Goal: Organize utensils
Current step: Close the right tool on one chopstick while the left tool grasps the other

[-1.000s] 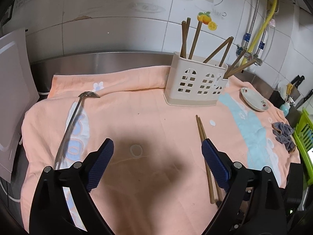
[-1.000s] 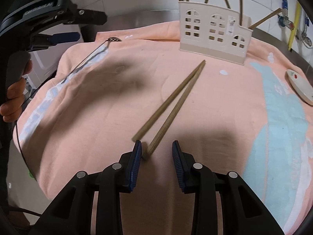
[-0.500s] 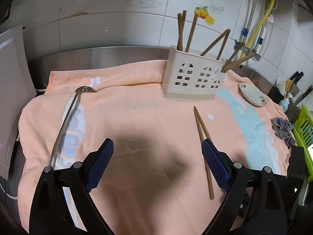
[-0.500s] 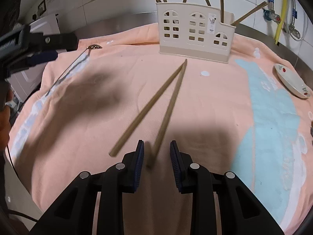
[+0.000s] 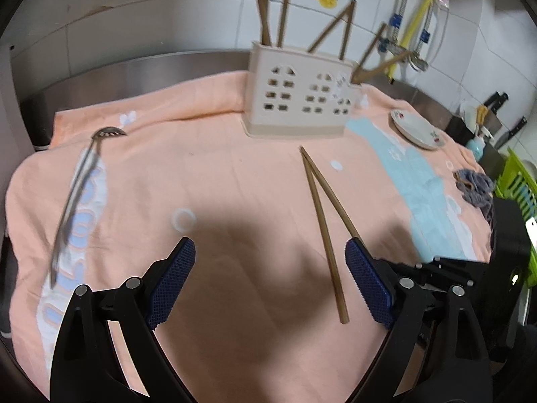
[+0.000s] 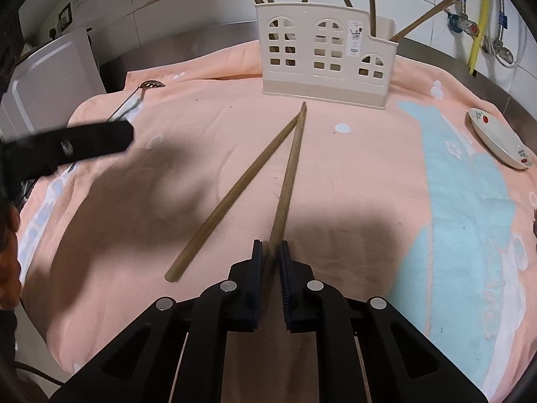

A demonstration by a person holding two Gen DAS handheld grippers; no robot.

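The right hand-held gripper [image 6: 269,252] has closed from a narrow gap and now pinches one chopstick [image 6: 288,181] at lower centre, so lifting can begin. Its mate [image 6: 235,191] lies loose just left. The left hand-held gripper [image 5: 270,262] stays spread. Open towel [image 6: 369,174] leads to the holder [image 6: 327,57], top centre.

Two brown wooden chopsticks [image 6: 265,163] lying in a V at frame centre, tips meeting near the cream house-shaped holder [image 6: 327,55] at upper centre. Slotted metal ladle [image 5: 79,189] lying flat at left.
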